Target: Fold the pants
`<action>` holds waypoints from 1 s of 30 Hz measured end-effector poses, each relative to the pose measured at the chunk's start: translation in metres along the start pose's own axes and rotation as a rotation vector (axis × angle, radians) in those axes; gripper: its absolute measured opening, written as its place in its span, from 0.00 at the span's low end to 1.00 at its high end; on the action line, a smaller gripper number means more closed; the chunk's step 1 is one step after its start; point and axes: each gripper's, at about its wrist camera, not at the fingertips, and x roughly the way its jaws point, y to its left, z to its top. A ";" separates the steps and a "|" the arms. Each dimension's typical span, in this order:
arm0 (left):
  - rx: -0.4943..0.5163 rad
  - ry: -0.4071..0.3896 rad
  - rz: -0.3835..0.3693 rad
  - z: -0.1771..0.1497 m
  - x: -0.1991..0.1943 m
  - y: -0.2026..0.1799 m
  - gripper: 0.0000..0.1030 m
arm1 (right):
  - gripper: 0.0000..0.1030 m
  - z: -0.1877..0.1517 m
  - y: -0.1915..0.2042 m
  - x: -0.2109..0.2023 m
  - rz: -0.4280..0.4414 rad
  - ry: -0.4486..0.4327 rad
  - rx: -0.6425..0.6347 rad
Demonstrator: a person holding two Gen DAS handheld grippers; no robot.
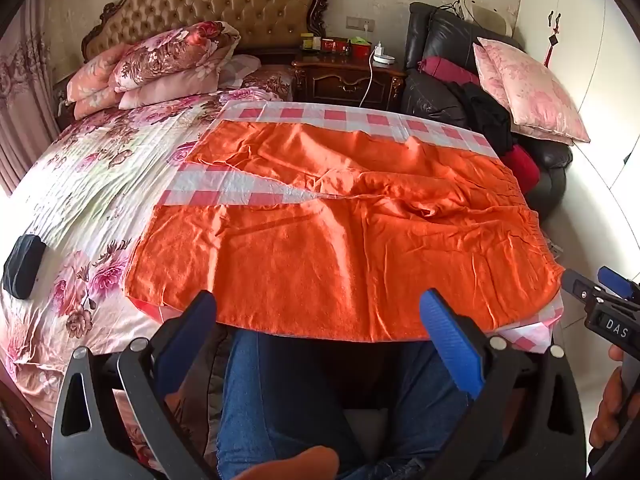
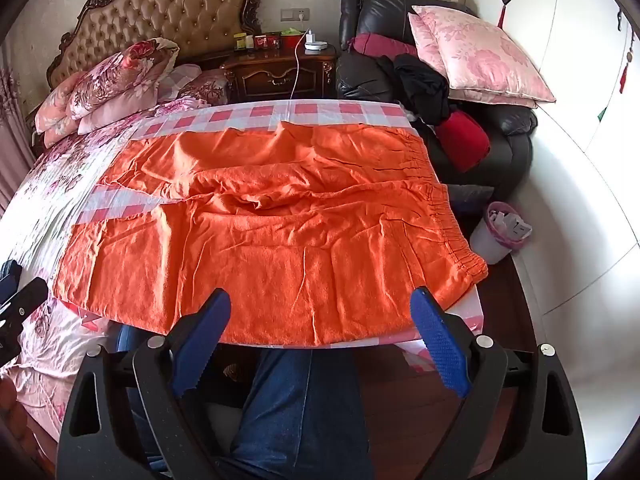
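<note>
Orange pants (image 1: 340, 232) lie spread flat on a pink-and-white checked cloth (image 1: 224, 192) on a board, with the elastic waistband at the right and both legs pointing left. They also show in the right wrist view (image 2: 260, 248). My left gripper (image 1: 320, 312) is open and empty, hovering just before the near edge of the pants. My right gripper (image 2: 322, 308) is open and empty, hovering over the same near edge, closer to the waistband (image 2: 452, 220). The right gripper also shows at the right edge of the left wrist view (image 1: 600, 300).
The checked cloth (image 2: 320, 114) lies across a floral bed (image 1: 80, 184) with folded quilts (image 1: 160, 64) near the headboard. A nightstand (image 1: 344, 76), a black armchair with pillows (image 1: 520, 84) and a waste bin (image 2: 500, 236) stand at the right. The person's jeans-clad legs (image 1: 300, 400) are below the board.
</note>
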 end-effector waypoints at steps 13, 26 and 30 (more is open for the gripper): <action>0.006 -0.013 0.008 0.002 -0.002 0.004 0.99 | 0.86 0.000 -0.002 -0.002 -0.001 -0.003 0.001; 0.015 -0.013 0.005 0.005 -0.003 -0.010 0.99 | 0.86 0.001 -0.003 -0.004 -0.001 -0.005 0.000; 0.012 -0.012 0.005 0.005 -0.003 -0.008 0.99 | 0.86 0.001 -0.004 -0.004 0.000 -0.007 0.001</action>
